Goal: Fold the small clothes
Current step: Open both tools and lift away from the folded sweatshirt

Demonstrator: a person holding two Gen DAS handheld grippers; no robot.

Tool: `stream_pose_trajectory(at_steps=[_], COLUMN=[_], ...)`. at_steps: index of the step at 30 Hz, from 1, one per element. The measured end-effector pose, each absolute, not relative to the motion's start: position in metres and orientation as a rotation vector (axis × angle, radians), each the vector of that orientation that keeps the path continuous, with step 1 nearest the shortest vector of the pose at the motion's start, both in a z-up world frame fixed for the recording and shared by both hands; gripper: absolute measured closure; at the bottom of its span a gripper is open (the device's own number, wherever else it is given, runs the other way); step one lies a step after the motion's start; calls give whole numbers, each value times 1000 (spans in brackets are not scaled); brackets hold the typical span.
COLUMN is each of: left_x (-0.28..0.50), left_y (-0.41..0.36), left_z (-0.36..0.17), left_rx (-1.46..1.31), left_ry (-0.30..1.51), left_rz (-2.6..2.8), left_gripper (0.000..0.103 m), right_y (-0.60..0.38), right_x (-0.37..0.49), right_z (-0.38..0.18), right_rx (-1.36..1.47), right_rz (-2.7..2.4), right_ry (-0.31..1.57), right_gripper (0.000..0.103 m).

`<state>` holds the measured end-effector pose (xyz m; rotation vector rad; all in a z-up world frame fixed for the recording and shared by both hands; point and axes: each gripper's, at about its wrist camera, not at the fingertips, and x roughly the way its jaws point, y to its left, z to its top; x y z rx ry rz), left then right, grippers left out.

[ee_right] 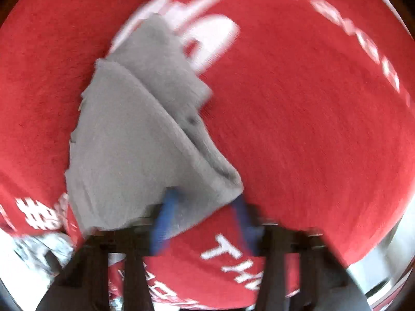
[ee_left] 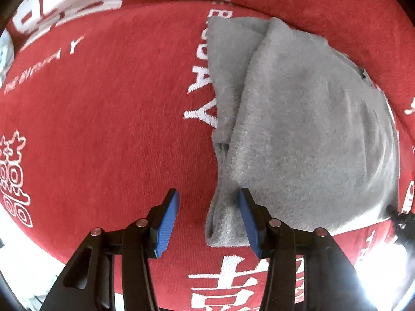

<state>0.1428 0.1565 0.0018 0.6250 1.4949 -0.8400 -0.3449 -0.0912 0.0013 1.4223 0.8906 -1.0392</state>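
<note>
1. A grey fleece garment lies folded on a red cloth with white lettering; in the left wrist view it fills the right half of the frame
2. One layer is folded over another, and the lower layer shows along the garment's left edge
3. The left gripper points down at lower centre, its blue pads well apart; the garment's near corner lies between them, close by the right-hand pad, and is not clamped
4. The right wrist view is blurred; there the garment runs from upper centre to lower left across the red cloth
5. The right gripper shows its pads apart, with the garment's bottom corner hanging between them; contact cannot be made out
</note>
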Motion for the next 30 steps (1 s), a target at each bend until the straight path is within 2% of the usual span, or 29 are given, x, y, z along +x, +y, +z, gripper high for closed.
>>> stream_pose_trajectory(at_steps=[5, 8, 17, 19, 21, 26, 30], left_x=[123, 114, 105, 102, 113, 117, 117], left_y=[159, 161, 172, 173, 175, 170, 171], left_z=[-2, -4, 12, 16, 21, 22, 25], left_rx=[724, 743, 751, 743, 740, 736, 743], left_ry=[1420, 1389, 1383, 1380, 1380, 1393, 1400], left_rz=[-845, -820, -824, -828, -832, -857, -889], left_gripper=[54, 44, 44, 44, 44, 44, 44], right_y=[-88, -86, -63, -59, -51, -37, -27], right_x=[-325, -329, -328, -318, -309, -280, -264], right_z=[15, -3, 24, 27, 29, 30, 35], right_rx=[1202, 1205, 1215, 1211, 1210, 1196, 1174], right_rz=[-1021, -1031, -1010, -998, -988, -922, -862], right_ry=[1043, 1101, 1117, 1121, 1123, 1132, 1137], right_gripper=[93, 90, 85, 79, 59, 56, 49])
